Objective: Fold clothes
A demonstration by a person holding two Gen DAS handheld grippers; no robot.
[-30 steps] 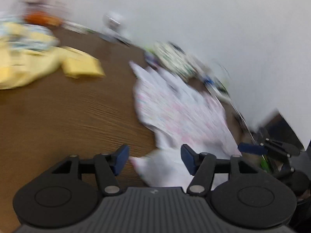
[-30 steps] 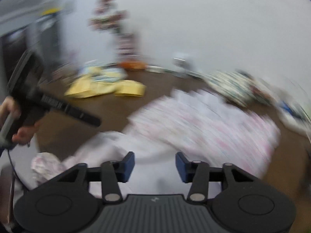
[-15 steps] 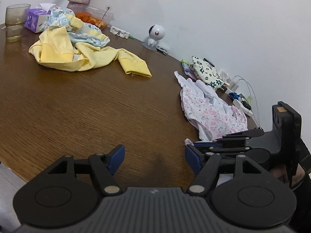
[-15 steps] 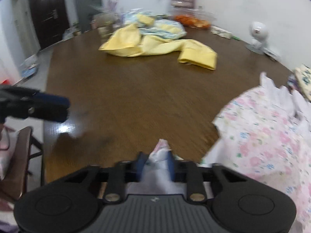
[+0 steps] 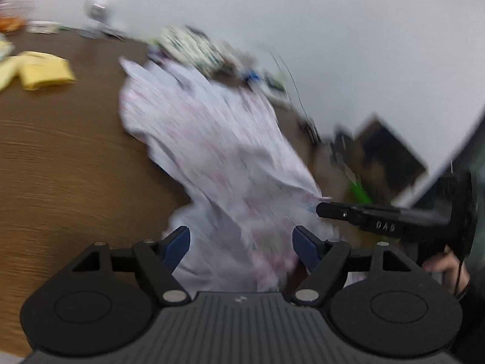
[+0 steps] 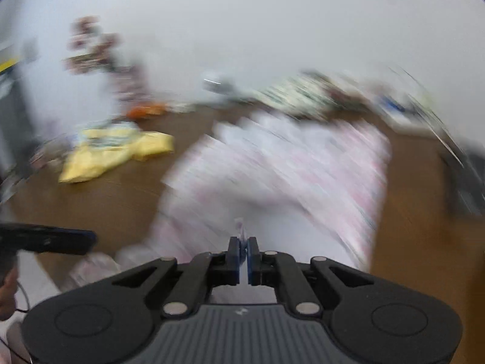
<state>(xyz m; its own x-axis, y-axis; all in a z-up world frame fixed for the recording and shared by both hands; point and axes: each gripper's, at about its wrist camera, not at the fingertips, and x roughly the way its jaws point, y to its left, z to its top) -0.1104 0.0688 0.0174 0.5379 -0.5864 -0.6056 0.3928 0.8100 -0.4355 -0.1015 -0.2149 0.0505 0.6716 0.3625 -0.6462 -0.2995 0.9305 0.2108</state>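
Observation:
A white garment with pink flowers (image 5: 212, 139) lies spread on the brown wooden table (image 5: 60, 166), blurred by motion. My left gripper (image 5: 241, 239) stands open over its near end, cloth lying between the blue pads without being pressed. My right gripper (image 6: 242, 245) is nearly shut on a thin edge of the same floral garment (image 6: 288, 166); a tuft of cloth sticks up between its pads, and the jaws are opening slightly. In the left wrist view the right gripper (image 5: 357, 215) reaches in from the right at the garment's edge. The left gripper (image 6: 60, 239) enters the right wrist view at lower left.
A yellow garment (image 6: 115, 151) lies in a heap at the far left of the table (image 6: 115, 206). A patterned pouch (image 5: 194, 45), a small white device (image 5: 97, 6) and cables sit along the wall. A hand (image 5: 442, 264) grips the right tool.
The right gripper, open a second ago, has shut on the floral garment's edge. Both views have swung quickly, and the left gripper now sits over the garment's near end.

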